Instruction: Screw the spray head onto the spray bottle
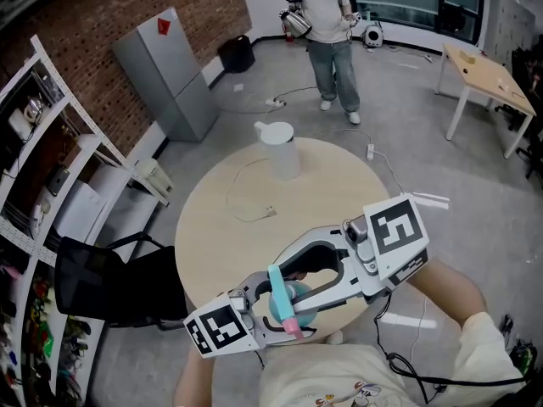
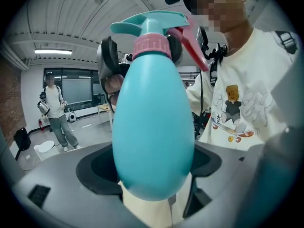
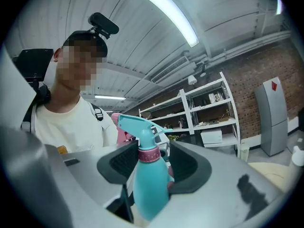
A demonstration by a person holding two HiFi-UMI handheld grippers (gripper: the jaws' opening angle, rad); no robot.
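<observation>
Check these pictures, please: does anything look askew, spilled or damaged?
Nothing stands out. The spray head sits straight on the bottle, with no spill in view. The left gripper and right gripper hold the bottle in the air, and the jug stands upright on the table.
</observation>
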